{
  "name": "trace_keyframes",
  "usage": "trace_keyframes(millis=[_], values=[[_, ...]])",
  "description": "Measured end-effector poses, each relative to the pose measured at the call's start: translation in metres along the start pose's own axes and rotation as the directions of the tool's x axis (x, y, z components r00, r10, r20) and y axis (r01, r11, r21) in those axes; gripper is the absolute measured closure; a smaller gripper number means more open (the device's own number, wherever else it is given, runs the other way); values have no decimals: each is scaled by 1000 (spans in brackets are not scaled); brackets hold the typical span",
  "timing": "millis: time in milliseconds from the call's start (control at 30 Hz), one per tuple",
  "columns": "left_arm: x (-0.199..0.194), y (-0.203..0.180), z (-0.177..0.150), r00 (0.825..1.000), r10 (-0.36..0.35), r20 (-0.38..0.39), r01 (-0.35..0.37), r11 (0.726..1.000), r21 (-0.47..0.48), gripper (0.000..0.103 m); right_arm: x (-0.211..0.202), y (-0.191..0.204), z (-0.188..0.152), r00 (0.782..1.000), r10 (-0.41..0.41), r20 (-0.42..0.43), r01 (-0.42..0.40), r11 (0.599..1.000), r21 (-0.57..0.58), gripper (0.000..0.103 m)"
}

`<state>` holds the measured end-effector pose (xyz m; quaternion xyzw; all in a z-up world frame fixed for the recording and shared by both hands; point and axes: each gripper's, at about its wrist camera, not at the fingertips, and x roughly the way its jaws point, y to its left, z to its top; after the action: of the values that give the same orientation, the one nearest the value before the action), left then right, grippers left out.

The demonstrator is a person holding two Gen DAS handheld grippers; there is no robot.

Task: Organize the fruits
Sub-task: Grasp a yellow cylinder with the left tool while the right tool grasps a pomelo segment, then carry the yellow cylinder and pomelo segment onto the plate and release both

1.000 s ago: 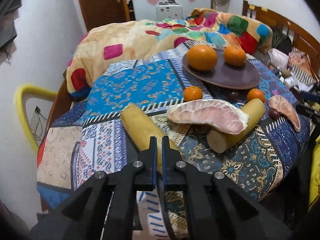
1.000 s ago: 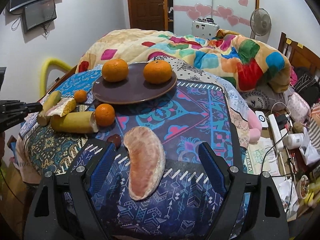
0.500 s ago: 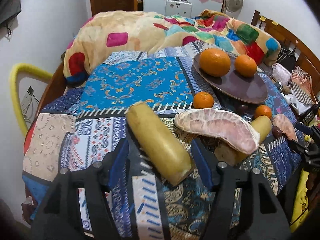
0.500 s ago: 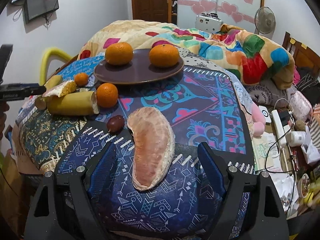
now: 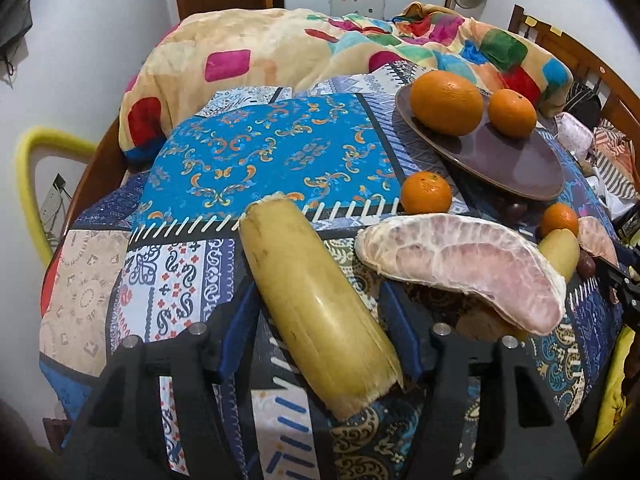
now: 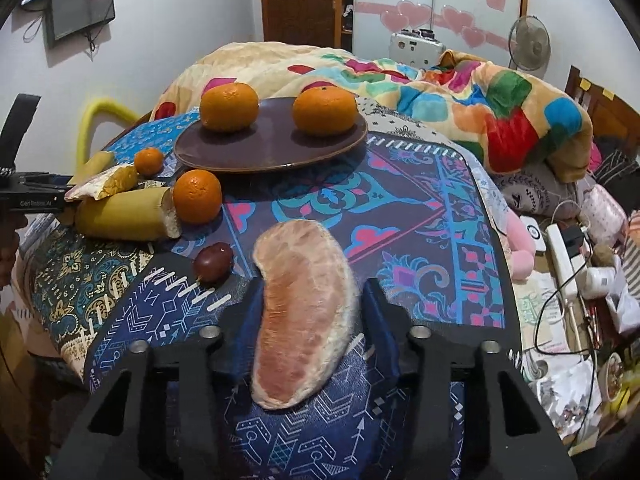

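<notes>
My left gripper [image 5: 320,316] is open, its fingers on either side of a yellow sugarcane piece [image 5: 316,304] lying on the patterned cloth. A pomelo segment [image 5: 468,260] rests on a second cane piece [image 5: 560,248] to its right. My right gripper [image 6: 310,300] has its pads close against a second pomelo segment [image 6: 304,312] lying on the cloth; it is not lifted. A brown plate [image 6: 272,148] holds two oranges [image 6: 229,106]. Small oranges [image 6: 197,196] and a dark fruit [image 6: 213,262] lie near the plate.
A colourful blanket [image 6: 460,92] is heaped behind the plate. A yellow chair back [image 5: 28,184] stands at the left. Cables, a power strip [image 6: 564,248] and clutter lie right of the table. The cloth [image 5: 260,152] covers the table.
My left gripper opened and moved forward around the cane piece. My right gripper moved forward and narrowed from wide open to close against the pomelo segment.
</notes>
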<state>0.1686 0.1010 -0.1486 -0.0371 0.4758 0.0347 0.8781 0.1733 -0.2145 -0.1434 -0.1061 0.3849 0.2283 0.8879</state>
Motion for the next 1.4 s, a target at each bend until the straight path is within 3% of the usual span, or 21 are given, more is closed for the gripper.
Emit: trace_keyframes(millis=[200, 533, 700, 1033, 1400], values=[[5, 8, 10, 1000, -17, -6, 17, 1000, -19, 56, 2, -3, 2, 1000, -10, 20, 10, 1000, 27, 62], [2, 14, 14, 1000, -16, -5, 16, 999, -40, 65, -6, -13, 6, 999, -16, 45, 13, 998, 69, 63], [-17, 14, 8, 1000, -19, 16, 20, 1000, -24, 65, -17, -15, 13, 997, -27, 75, 22, 997, 73, 63], [-73, -6, 17, 988, -60, 139, 59, 998, 11, 65, -40, -11, 32, 988, -26, 155, 13, 996, 87, 63], [-80, -52, 46, 973, -135, 188, 121, 989, 85, 65, -42, -8, 58, 977, -23, 212, 6, 997, 79, 63]])
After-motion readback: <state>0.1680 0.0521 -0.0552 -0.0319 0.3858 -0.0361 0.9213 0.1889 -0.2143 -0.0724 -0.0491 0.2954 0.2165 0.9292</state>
